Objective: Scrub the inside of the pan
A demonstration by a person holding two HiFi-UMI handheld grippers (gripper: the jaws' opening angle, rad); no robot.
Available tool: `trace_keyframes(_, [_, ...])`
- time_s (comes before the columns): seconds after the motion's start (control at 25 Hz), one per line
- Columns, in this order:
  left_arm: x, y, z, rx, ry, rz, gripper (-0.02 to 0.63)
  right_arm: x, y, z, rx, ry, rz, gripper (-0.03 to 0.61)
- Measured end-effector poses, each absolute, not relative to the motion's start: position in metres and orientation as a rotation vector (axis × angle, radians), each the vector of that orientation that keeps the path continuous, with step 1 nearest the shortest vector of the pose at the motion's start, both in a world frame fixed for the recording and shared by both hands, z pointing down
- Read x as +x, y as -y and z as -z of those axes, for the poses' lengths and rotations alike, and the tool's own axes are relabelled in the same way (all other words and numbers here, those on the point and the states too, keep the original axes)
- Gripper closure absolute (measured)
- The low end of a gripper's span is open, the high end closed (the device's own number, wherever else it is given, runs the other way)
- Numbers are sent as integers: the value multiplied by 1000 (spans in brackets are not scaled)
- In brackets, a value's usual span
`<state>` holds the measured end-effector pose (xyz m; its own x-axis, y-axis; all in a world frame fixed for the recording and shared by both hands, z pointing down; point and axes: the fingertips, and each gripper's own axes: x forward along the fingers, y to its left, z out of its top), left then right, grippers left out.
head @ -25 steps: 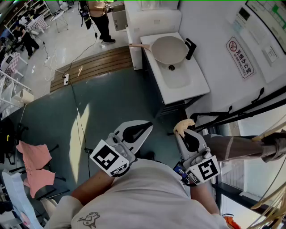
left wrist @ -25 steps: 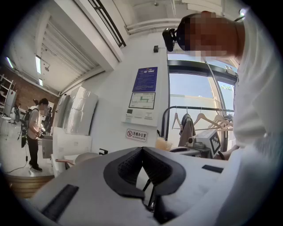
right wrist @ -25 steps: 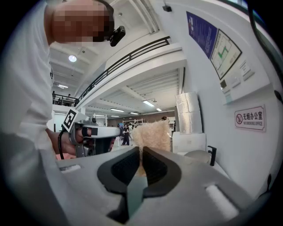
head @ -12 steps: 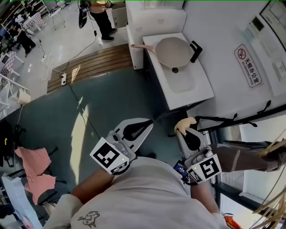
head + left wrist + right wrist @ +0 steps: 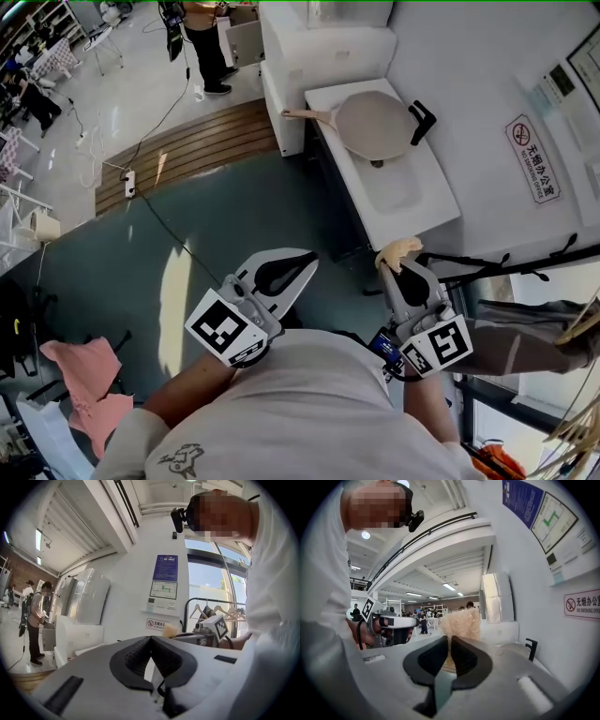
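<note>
Nearest the operator, both tools are held out level at waist height, side by side above the dark floor (image 5: pixel 141 272).

Left gripper (image 5: pixel 310 262): jaws fully closed, pad against pad, with nothing between them (its own view confirms this).

Right gripper (image 5: pixel 384 268): jaws clamped on a tan, coarse scrub sponge (image 5: pixel 397 250). The bulk of the sponge projects beyond the tips.

A white sink unit (image 5: pixel 427 208) stands against the wall ahead of the grippers and well apart from both. The pan (image 5: pixel 373 124) lies across the far end of the basin with its beige inside facing up. Its pale handle (image 5: pixel 306 114) projects past the unit's left edge. A black tap (image 5: pixel 423 120) stands just beside the pan's right rim. Neither gripper touches the pan.

On the wall to the right of the sink is a red prohibition sign (image 5: pixel 532 157).

To the left of the sink, a strip of wooden decking (image 5: pixel 192 142) lies on the floor. Beyond it, a bystander (image 5: pixel 202 42) stands on pale tiles.
</note>
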<state>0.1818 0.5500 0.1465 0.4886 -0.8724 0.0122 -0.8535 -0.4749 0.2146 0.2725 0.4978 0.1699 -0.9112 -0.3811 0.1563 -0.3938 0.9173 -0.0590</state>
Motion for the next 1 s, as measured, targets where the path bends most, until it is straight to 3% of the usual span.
trace_keyframes(0.56, [108, -515, -152, 2517, 1521, 152, 615, 210, -458, -182, 586, 2921, -157, 555])
trace_keyframes(1.0, [82, -422, -163, 2499, 1548, 94, 615, 180, -362, -198, 534, 2946, -193, 555])
